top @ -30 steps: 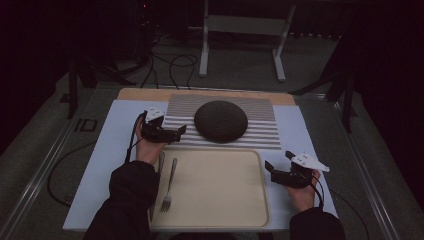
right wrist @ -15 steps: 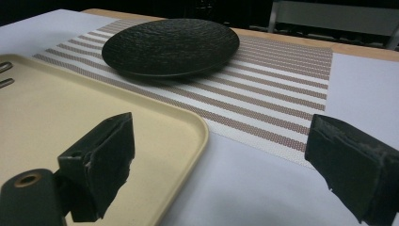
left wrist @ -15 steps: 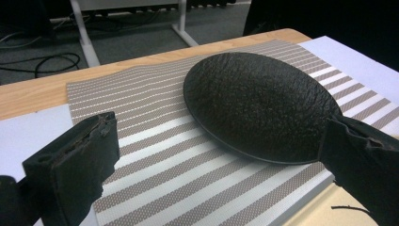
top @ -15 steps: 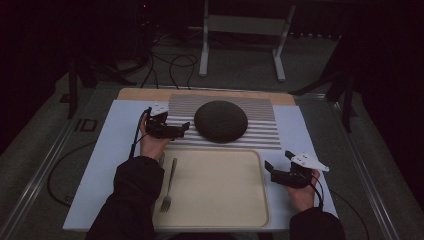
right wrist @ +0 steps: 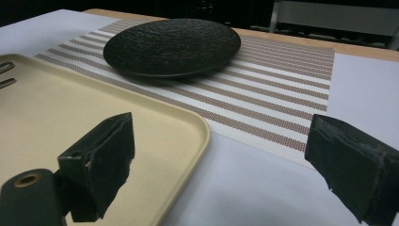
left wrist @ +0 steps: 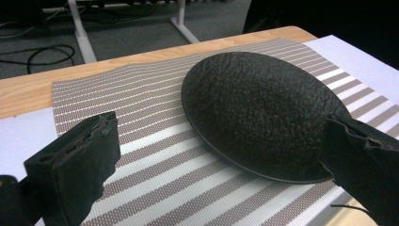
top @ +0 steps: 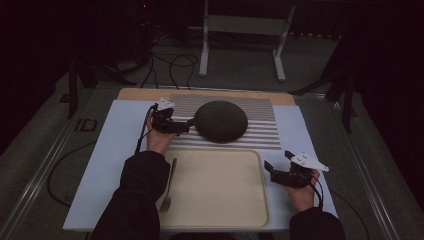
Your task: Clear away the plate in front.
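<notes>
My left gripper point(top: 184, 126), jaws wide, nears the black plate point(top: 221, 120); I should straddle its rim squarely.

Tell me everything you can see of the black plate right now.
The black plate is round, matte and dark, with a rough pebbled texture and a thin smooth rim. It looks to lie upside down, domed, flat on the striped placemat, beyond the beige tray. The left tongs, open, sit at its left edge; contact is unclear.
</notes>
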Demonstrator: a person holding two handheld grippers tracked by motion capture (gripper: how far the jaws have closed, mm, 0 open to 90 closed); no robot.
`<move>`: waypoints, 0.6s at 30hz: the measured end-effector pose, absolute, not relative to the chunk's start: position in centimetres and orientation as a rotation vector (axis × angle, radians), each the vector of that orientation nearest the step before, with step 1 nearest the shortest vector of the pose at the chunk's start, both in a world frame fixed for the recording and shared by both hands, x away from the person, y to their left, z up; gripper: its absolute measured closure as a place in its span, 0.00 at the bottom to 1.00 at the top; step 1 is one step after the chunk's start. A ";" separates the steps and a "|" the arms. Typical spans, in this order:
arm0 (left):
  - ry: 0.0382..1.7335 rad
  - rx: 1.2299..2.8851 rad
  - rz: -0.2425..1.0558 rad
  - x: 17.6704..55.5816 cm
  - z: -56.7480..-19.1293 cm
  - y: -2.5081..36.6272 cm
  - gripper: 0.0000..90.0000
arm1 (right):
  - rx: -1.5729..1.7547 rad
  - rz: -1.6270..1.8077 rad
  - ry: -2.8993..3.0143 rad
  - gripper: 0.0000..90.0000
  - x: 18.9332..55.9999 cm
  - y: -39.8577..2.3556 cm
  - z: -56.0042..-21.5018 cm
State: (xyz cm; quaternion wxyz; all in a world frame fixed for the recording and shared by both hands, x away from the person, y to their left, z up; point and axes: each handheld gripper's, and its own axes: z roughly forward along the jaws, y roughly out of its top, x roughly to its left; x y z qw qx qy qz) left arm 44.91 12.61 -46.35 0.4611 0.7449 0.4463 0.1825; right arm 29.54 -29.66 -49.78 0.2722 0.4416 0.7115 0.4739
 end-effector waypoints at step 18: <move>1.138 1.827 0.407 46.8 -47.4 11.9 0.00 | 1.190 1.283 1.917 0.10 29.5 -29.6 -49.8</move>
